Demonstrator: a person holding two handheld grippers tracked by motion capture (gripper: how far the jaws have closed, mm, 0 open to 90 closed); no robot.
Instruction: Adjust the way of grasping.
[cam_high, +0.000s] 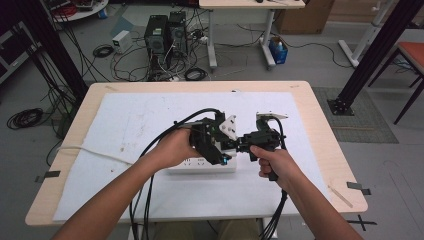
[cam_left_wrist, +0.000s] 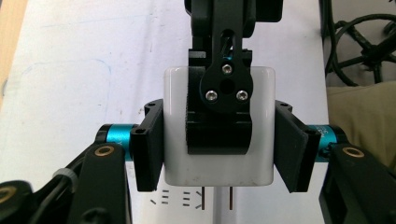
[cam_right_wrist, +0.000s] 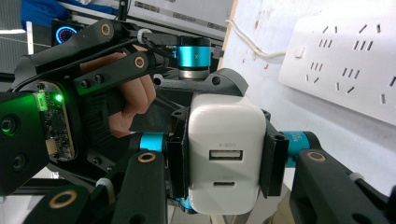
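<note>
White charger block (cam_right_wrist: 224, 156): small, light, rigid, with smooth glossy plastic sides that look apt to slip under a loose grip. Best taken across the two flat side faces, clear of the metal prongs (cam_left_wrist: 217, 199) at one end and the USB ports at the other. Held above the white power strip (cam_high: 202, 165) on the bench (cam_high: 320, 125), between both hands at mid-bench.

Right gripper (cam_right_wrist: 224, 158): jaws clamped on the block's side faces, port end turned toward its camera. Left gripper (cam_left_wrist: 219, 149): left jaw pad flat against the block's side, right pad just beside the other face with what looks like a slight gap, so cannot tell whether truly clamped or merely bracketing. Block sits squarely between both pairs of jaws, prongs pointing down toward the strip's sockets, not yet inserted.
</note>
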